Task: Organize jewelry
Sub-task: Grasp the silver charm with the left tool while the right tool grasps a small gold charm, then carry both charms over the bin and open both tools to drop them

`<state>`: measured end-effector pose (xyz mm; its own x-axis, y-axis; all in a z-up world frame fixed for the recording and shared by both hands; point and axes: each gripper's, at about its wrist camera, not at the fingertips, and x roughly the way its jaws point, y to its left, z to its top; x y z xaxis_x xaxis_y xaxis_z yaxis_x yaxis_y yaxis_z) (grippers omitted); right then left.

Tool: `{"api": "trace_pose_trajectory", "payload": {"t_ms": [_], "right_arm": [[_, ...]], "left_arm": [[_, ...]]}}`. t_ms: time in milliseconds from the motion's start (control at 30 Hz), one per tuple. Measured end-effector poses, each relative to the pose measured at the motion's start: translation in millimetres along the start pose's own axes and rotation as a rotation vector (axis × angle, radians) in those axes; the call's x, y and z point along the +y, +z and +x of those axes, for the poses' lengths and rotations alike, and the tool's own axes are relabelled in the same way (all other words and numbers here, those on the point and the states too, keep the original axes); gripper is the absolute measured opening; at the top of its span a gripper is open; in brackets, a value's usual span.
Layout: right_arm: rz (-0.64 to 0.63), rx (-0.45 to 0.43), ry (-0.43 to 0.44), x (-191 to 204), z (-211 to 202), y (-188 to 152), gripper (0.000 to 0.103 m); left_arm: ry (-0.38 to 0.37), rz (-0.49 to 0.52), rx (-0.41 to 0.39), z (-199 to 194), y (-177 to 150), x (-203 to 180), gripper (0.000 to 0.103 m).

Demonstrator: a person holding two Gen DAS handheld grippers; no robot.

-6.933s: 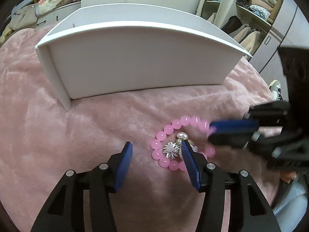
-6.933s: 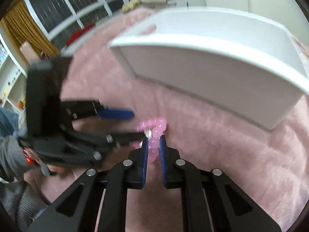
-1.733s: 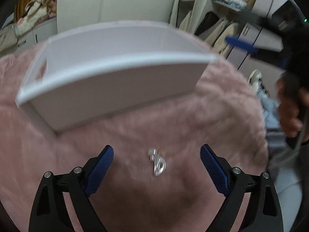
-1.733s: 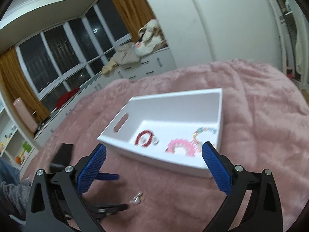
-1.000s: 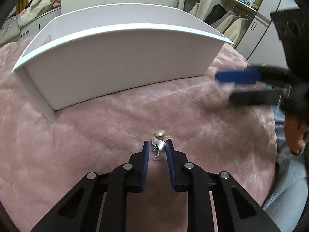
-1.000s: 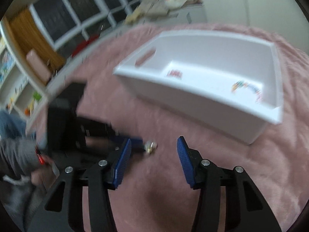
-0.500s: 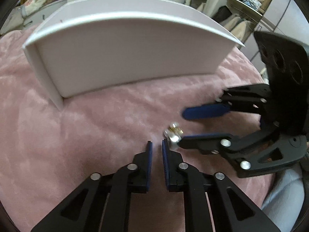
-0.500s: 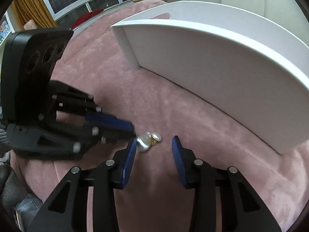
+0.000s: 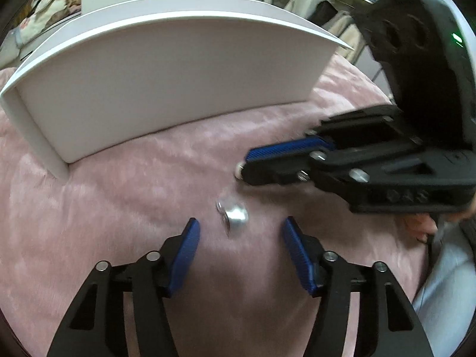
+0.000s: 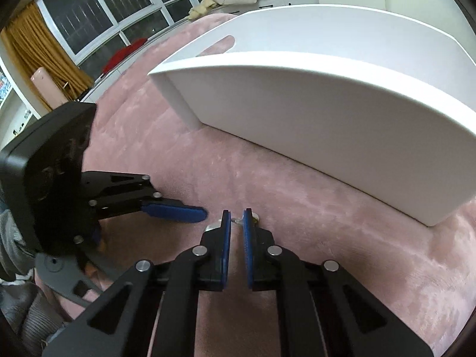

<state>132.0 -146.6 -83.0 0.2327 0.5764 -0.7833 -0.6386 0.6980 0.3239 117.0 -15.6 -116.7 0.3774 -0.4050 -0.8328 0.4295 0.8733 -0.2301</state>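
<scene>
Two grippers worked over the pink blanket (image 9: pixel 119 193), which filled the lower half of both views. On it stood the white tray (image 9: pixel 166 68), across the upper middle of the frame. Its near wall hid the floor from both cameras, so I could not tell what lay inside.

My right gripper (image 9: pixel 245 166) reached in from the right edge of the left wrist view. Its blue pads were pressed nearly together. From its own camera they appeared to pinch a thin bit of the pearl piece (image 9: pixel 239 174), whose white bead showed at the tips, low over the blanket and short of the tray.

My left gripper (image 9: pixel 241 221) was spread wide at bottom centre. The silver piece (image 9: pixel 235 215) lay loose on the blanket just ahead of its tips, roughly centred in the gap and touching neither pad. Its long axis seemed to run up the frame, more or less along the fingers, so I judged that closing across it would grip its narrow width. The left hand was plainly the nearer one.
</scene>
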Motion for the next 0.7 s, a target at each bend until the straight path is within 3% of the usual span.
{"api": "trace_pose_trajectory", "payload": {"t_ms": [67,133,167,433,700], "right_arm": [[0.008,-0.008,0.002,-5.1,-6.5,-0.4,0.009],[0.019,-0.025,0.008,-5.5,-9.8,1.3,0.009],[0.026,-0.036,0.011,-4.4,-9.4,3.5,0.009],[0.02,-0.191,0.019,6.4,-52.9,13.1,0.009],[0.036,-0.309,0.03,5.7,-93.2,16.6,0.009]], "left_arm": [[0.016,-0.016,-0.003,2.8,3.7,1.5,0.048],[0.034,-0.028,0.0,4.6,5.6,3.8,0.029],[0.03,-0.036,0.001,4.2,6.1,6.2,0.025],[0.042,-0.03,-0.036,-18.5,1.1,7.6,0.022],[0.037,-0.037,-0.133,-61.1,8.8,7.5,0.022]]}}
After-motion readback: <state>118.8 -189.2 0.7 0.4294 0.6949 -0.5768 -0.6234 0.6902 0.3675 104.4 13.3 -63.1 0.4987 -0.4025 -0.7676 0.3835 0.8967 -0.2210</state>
